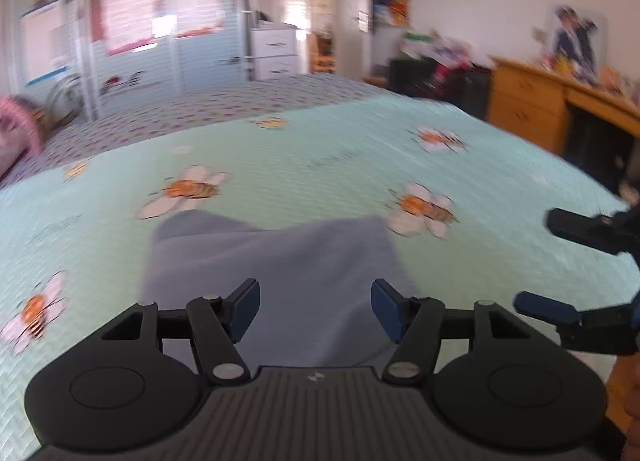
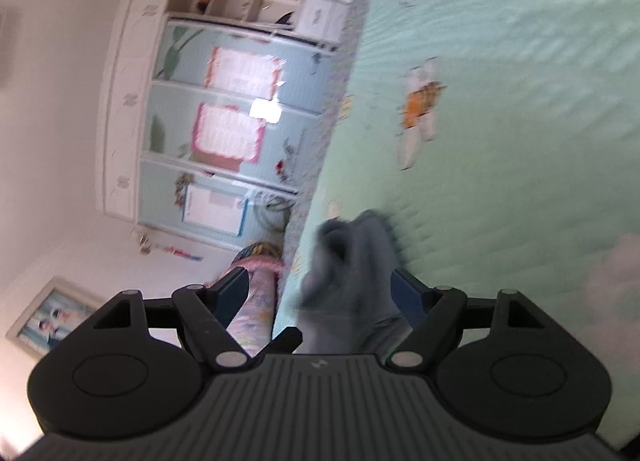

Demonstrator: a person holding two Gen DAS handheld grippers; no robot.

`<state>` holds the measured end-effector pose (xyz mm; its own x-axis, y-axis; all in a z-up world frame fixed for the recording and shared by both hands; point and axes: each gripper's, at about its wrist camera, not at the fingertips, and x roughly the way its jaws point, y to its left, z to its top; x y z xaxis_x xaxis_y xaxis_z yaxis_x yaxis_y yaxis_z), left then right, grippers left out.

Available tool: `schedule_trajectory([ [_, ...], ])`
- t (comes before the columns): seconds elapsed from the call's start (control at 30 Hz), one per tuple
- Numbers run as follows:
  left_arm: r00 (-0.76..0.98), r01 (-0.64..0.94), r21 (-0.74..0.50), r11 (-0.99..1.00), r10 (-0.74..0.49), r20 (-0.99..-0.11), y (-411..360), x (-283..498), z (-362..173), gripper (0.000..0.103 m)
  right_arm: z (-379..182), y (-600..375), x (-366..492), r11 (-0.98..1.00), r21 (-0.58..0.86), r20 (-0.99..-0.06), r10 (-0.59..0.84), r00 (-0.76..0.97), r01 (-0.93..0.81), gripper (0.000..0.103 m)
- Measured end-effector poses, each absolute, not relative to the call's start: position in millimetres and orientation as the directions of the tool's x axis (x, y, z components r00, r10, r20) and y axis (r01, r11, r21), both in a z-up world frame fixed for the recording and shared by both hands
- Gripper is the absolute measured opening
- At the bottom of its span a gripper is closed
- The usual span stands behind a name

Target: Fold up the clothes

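Clothing here is one blue-grey garment [image 1: 276, 261], soft and plain, lying on a mint-green quilt [image 1: 320, 149] printed with bees and white flowers. In the left wrist view it lies flat just past the left gripper [image 1: 315, 311], whose fingers are spread wide with nothing between them. The garment's far edge dips into a shallow notch, with one corner to the left and one to the right; its right corner stops just beside a bee-and-flower print [image 1: 422, 209].

At the right edge of that view the right gripper [image 1: 560, 265] comes in sideways, its two fingers parted. In its own view the right gripper [image 2: 320, 297] is rolled on its side. A bunched, wrinkled fold of the same garment [image 2: 352, 281] sits between its parted fingers, and motion blur hides whether either pad touches the cloth.

Beyond the garment the quilt runs on bare to a dotted border [image 1: 208, 113] at the far side of the bed. A pink patterned cushion [image 1: 18, 129] rests at the far left edge. Further off stand pale blue wardrobe doors [image 1: 160, 41] and, to the right, a wooden desk [image 1: 532, 101] close to the bed's edge.
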<state>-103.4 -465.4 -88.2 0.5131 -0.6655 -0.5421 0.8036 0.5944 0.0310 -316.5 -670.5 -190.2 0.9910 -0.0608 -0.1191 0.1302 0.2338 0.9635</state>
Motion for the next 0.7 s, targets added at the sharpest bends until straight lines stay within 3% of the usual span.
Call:
schedule_trajectory([
  [0.3, 0.585, 0.679, 0.01, 0.734, -0.533, -0.612, -436, -41, -109, 0.065, -152, -642, -233, 0.302, 0.953, -0.046, 0.145, 0.988, 0.0, 0.079],
  [0.63, 0.558, 0.685, -0.048, 0.727, -0.566, -0.607, -423, -46, -114, 0.065, -156, -707, -191, 0.453, 0.814, -0.379, -0.063, 0.923, 0.365, 0.08],
  [0.7, 0.553, 0.686, -0.047, 0.726, -0.562, -0.615, -425, -44, -119, 0.065, -167, -716, -178, 0.446, 0.816, -0.389, -0.047, 0.92, 0.368, 0.079],
])
